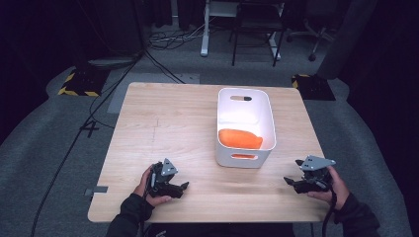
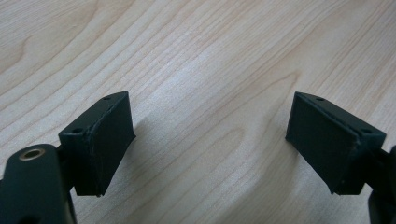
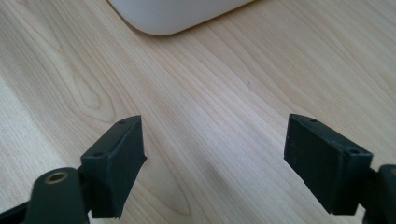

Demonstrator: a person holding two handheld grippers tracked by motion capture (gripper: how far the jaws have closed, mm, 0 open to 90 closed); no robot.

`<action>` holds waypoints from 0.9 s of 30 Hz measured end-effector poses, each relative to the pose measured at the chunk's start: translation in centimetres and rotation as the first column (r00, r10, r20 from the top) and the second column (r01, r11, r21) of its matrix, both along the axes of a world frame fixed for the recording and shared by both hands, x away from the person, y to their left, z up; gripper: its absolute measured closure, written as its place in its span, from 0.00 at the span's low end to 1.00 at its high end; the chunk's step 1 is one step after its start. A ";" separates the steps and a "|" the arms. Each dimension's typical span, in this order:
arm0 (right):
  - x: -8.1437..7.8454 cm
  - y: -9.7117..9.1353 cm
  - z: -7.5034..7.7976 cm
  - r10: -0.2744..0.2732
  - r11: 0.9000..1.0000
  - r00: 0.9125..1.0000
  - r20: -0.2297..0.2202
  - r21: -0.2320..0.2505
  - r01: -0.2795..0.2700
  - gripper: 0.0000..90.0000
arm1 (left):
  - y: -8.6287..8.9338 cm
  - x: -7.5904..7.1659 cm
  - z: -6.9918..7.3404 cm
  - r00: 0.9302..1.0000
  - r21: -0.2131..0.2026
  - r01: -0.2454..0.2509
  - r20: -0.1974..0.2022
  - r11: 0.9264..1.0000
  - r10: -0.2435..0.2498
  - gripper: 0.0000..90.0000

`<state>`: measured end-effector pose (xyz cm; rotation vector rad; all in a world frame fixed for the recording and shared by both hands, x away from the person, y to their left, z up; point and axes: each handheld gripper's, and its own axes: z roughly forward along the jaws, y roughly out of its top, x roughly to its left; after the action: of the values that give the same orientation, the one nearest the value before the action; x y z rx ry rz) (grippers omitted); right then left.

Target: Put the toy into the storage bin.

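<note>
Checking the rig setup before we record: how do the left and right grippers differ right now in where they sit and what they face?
The left gripper sits near the table's front edge, left of the white bin; the right gripper sits right of the bin. The left gripper view looks at bare wood; the right gripper view has the bin's rounded corner ahead. Both are open, hold nothing, and point inward.

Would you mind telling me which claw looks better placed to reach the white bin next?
Probably the right claw: the white bin stands right of the table's middle, and its rounded corner shows just ahead of those open jaws. The left claw, also open, faces bare wood.
</note>
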<state>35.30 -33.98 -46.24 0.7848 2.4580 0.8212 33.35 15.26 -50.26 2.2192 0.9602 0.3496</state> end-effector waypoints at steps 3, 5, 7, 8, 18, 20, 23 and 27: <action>-0.1 -0.3 -0.2 -0.013 1.000 1.000 -0.002 0.005 0.013 0.23 | 0.0 0.0 0.0 1.000 0.001 0.000 0.001 1.000 0.000 0.17; -0.1 -0.5 -0.3 -0.012 1.000 1.000 -0.003 0.013 0.012 0.23 | 0.0 0.0 0.0 1.000 0.000 0.000 0.000 1.000 0.000 0.17; -0.2 -0.6 -0.5 -0.023 0.999 1.000 -0.014 0.024 0.023 0.23 | 0.0 0.0 0.0 1.000 0.002 0.002 -0.002 1.000 -0.002 0.17; -0.2 -0.8 -0.5 -0.028 0.999 1.000 -0.014 0.019 0.028 0.23 | 0.0 0.0 0.0 1.000 0.003 0.003 -0.002 1.000 -0.003 0.17; -0.4 -2.1 -1.4 -0.072 0.996 0.996 -0.048 0.041 0.074 0.23 | 0.0 0.0 0.0 1.000 0.004 0.002 -0.002 1.000 -0.002 0.17; -0.5 -2.6 -1.5 -0.081 0.995 0.996 -0.049 0.052 0.083 0.23 | 0.0 0.0 0.0 1.000 0.003 0.000 0.001 1.000 0.000 0.17; -0.7 -3.3 -1.7 -0.094 0.992 0.994 -0.057 0.076 0.098 0.23 | 0.0 0.0 0.0 1.000 0.000 -0.001 -0.001 1.000 0.001 0.17; -0.8 -4.1 -1.9 -0.112 0.989 0.992 -0.065 0.091 0.118 0.23 | 0.0 0.0 0.0 1.000 0.002 0.001 0.000 1.000 -0.001 0.17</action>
<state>34.54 -38.12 -48.10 0.9893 2.4132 0.8885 33.36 15.27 -50.25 2.2217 0.9586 0.3504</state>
